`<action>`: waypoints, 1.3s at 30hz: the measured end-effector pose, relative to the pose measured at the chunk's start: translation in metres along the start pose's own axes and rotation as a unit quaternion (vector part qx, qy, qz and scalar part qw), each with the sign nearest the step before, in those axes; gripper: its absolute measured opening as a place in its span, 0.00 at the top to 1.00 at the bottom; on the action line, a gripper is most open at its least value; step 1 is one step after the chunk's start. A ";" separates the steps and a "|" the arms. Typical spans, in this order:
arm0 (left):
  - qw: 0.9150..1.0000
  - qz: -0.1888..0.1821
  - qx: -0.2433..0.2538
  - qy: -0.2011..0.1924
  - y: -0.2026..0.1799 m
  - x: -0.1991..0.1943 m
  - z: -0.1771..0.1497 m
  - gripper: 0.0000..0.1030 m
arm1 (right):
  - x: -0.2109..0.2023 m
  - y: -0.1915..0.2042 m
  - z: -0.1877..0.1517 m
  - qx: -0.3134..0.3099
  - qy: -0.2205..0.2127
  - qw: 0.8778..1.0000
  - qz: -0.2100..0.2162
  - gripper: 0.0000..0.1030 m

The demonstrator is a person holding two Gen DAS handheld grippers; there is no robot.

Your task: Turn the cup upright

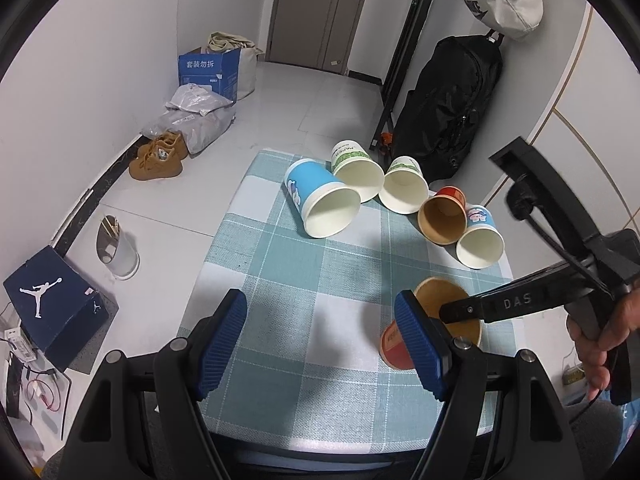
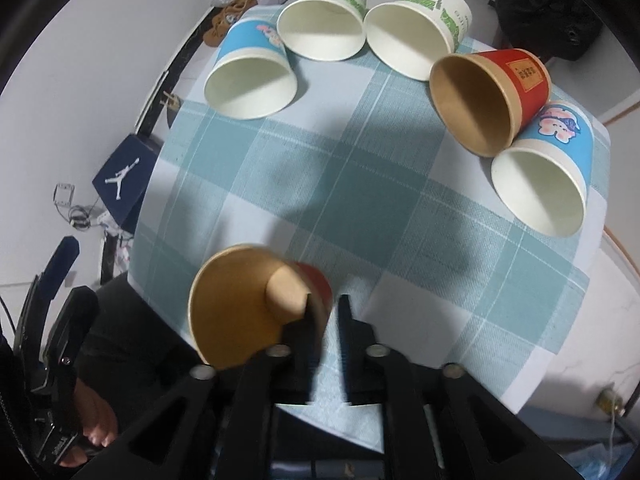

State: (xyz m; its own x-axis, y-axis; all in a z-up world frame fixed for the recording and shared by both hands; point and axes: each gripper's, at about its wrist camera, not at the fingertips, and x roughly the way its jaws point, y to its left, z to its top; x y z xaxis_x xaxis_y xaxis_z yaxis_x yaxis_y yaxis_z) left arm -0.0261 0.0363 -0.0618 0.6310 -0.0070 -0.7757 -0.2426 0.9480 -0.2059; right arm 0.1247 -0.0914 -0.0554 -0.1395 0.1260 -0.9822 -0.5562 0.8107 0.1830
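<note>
A red paper cup with a brown inside [image 2: 240, 300] is held tilted over the near part of the checked tablecloth [image 2: 360, 184]. My right gripper [image 2: 326, 308] is shut on its rim, one finger inside and one outside. In the left wrist view the same cup [image 1: 404, 340] stands nearly upright at the right, with the right gripper's finger [image 1: 480, 306] reaching into it. My left gripper [image 1: 320, 336] is open and empty, just left of the cup.
Several more paper cups lie on their sides across the far part of the table: blue [image 1: 320, 200], two white-green [image 1: 356, 170] [image 1: 404, 188], red [image 1: 444, 216], blue [image 1: 480, 236]. A shoe box [image 1: 56, 312], shoes and bags sit on the floor to the left.
</note>
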 end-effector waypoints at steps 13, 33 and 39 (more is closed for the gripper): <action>1.000 -0.004 0.008 -0.021 -0.010 -0.002 0.001 0.29 | -0.055 -0.029 -0.058 0.046 -0.220 0.974 0.038 0.41; 0.993 -0.002 0.052 -0.103 -0.046 -0.022 0.000 0.29 | -0.097 -0.016 -0.179 0.044 -0.540 0.840 -0.032 0.00; 0.992 -0.003 0.054 -0.111 -0.050 -0.024 -0.002 0.29 | -0.097 -0.016 -0.182 0.042 -0.538 0.841 -0.034 0.00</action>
State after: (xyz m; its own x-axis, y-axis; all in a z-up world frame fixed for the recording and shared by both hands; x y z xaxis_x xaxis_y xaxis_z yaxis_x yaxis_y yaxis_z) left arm -0.0306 -0.0112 -0.0343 0.7815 0.0465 -0.6221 -0.1654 0.9770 -0.1348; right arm -0.0022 -0.2205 0.0447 0.7372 0.4862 -0.4691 -0.4675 0.8684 0.1655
